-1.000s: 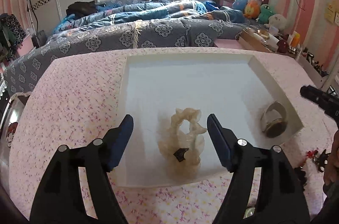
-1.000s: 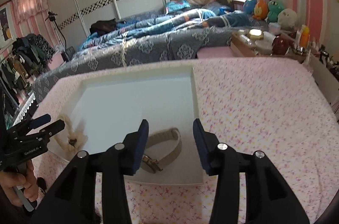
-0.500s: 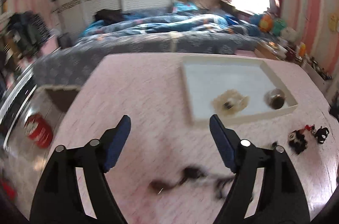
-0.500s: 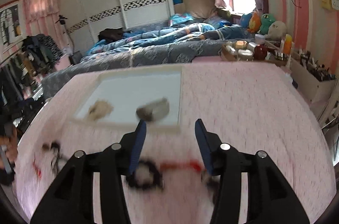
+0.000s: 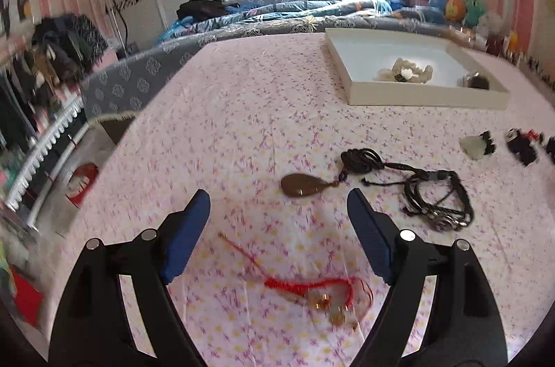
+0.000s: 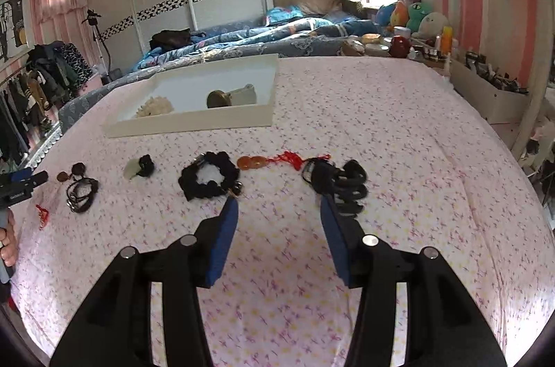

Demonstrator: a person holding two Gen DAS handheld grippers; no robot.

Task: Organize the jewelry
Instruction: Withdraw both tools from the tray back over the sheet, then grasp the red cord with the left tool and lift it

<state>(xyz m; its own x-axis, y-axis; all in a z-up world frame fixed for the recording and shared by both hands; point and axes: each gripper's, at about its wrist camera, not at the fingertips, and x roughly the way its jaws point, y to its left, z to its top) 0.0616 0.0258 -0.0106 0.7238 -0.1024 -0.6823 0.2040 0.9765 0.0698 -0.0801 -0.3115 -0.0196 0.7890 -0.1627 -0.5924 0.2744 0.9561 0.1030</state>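
A white tray (image 5: 426, 96) (image 6: 194, 124) holds a cream scrunchie (image 5: 406, 74) (image 6: 154, 107) and a beige watch (image 6: 230, 96). My left gripper (image 5: 279, 211) is open and empty above a brown pendant on a black cord (image 5: 305, 185), a black cord bracelet (image 5: 437, 200) and a red string bracelet (image 5: 319, 289). My right gripper (image 6: 279, 207) is open and empty, just short of a black scrunchie (image 6: 208, 176), a red-corded orange pendant (image 6: 274, 160) and black hair ties (image 6: 340, 181).
A pale stone with a black cord (image 6: 138, 167) (image 5: 477, 145) lies between the groups. The table has a pink floral cloth (image 6: 381, 141). A bed (image 6: 270, 41) stands behind, with a cluttered shelf (image 6: 485, 79) at the right.
Both grippers have pulled back from the tray toward the near side of the table. The loose jewelry has come into view in front of them. Both stay open and empty.
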